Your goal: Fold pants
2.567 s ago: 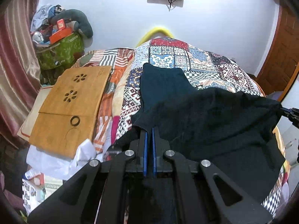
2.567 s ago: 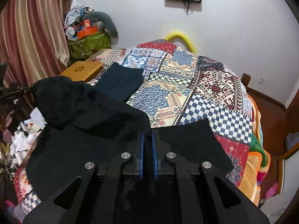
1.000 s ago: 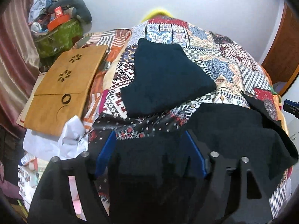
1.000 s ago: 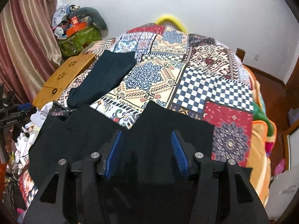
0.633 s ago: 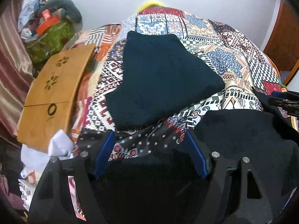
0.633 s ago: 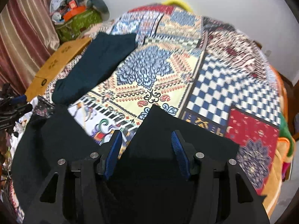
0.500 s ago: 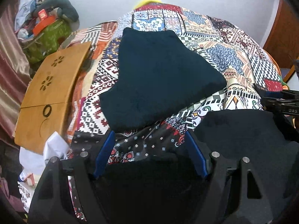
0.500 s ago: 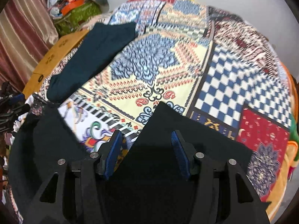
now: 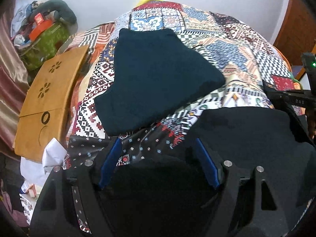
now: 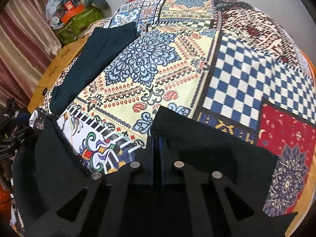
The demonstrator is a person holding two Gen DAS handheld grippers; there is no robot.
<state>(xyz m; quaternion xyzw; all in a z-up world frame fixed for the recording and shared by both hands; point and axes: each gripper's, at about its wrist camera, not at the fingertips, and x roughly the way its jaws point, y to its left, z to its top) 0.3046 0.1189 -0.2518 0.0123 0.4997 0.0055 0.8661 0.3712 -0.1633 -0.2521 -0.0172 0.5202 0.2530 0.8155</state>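
Lying flat on the quilt (image 10: 246, 75) (patchwork): black pants (image 10: 207, 148).

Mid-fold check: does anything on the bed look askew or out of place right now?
Mostly tidy. The folded dark teal garment lies askew, diagonal to the patchwork bedspread. The black pants lie in two separate spreads at the near edge. The right gripper is shut on them; the left gripper is open.

My left wrist camera looks forward and down from low over the near edge of the bed (image 9: 233, 45), close to it. My right one faces likewise from further right. Both share the folded dark garment (image 9: 156, 77) (image 10: 94, 59) and wooden board (image 9: 49, 96) (image 10: 59, 63).
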